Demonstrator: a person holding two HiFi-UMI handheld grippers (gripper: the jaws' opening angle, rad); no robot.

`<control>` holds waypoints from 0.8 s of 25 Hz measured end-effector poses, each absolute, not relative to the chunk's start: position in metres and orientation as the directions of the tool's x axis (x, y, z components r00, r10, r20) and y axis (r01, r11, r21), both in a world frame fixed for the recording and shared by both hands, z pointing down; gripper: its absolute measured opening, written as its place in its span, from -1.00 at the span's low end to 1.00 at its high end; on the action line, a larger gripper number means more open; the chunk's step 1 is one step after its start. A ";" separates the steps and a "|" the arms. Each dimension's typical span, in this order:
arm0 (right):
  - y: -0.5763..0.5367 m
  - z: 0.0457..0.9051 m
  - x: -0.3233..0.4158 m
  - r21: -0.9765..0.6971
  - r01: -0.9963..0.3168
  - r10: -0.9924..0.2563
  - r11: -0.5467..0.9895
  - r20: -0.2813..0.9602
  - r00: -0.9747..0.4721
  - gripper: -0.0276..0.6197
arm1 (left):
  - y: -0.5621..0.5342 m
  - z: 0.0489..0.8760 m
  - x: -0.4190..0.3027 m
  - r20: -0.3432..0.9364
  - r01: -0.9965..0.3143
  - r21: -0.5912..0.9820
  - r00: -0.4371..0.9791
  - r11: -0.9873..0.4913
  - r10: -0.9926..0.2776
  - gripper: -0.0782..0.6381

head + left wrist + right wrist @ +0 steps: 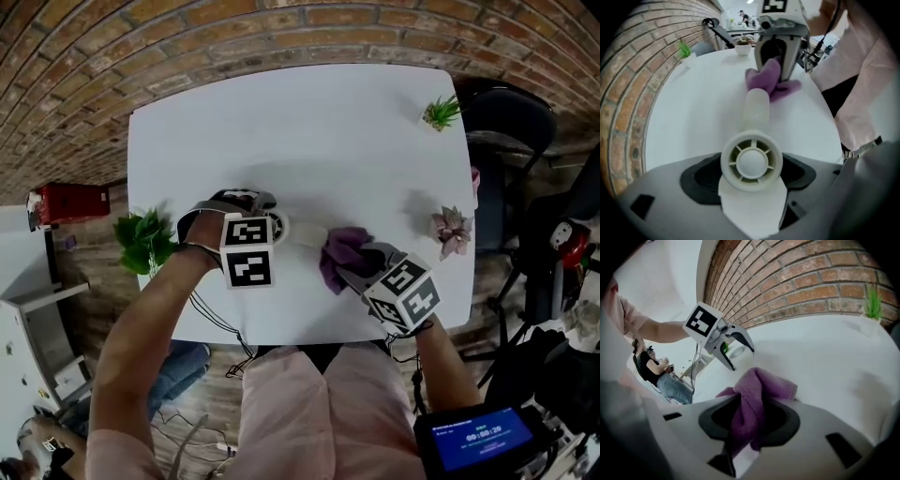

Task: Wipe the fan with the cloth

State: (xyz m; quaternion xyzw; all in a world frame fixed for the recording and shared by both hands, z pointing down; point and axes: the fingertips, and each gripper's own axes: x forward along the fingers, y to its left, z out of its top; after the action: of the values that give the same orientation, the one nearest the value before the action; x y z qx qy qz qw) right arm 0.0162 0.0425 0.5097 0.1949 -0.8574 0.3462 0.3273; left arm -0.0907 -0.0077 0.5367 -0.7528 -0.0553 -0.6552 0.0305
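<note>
In the head view, the fan is clenched by the left tongs, the cloth by the right tongs just beside. In the left gripper view its round head is steadied, likely for wiping; in the right gripper view a cloth fold is left free ahead.

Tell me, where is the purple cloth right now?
In the head view the purple cloth is near the white table's front edge, clamped in the right gripper, beside the handle end of the fan that the left gripper holds.
</note>
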 end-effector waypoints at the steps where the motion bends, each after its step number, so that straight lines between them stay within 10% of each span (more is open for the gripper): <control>1: 0.049 0.510 0.012 -0.481 -0.558 -0.102 0.677 0.689 -0.718 -0.57 | -0.010 0.537 -0.094 0.988 0.063 0.029 0.147 -0.998 0.038 0.25; 11: 0.060 0.483 0.012 -0.503 -0.534 -0.135 0.679 0.630 -0.765 -0.55 | 0.004 0.513 -0.117 0.931 -0.437 0.048 0.345 -0.898 -0.118 0.27; 20: -0.010 0.363 0.004 -0.344 -0.558 -0.373 0.755 0.475 -0.797 -0.53 | -0.027 0.324 -0.126 0.480 -0.875 -0.080 0.386 -0.477 -0.788 0.20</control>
State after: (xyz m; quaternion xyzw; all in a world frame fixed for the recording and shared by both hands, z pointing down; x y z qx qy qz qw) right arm 0.0039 -0.0103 0.3630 0.2537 -0.9168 0.2410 0.1923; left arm -0.1261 -0.0266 0.3242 -0.8273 0.5026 -0.2330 -0.0935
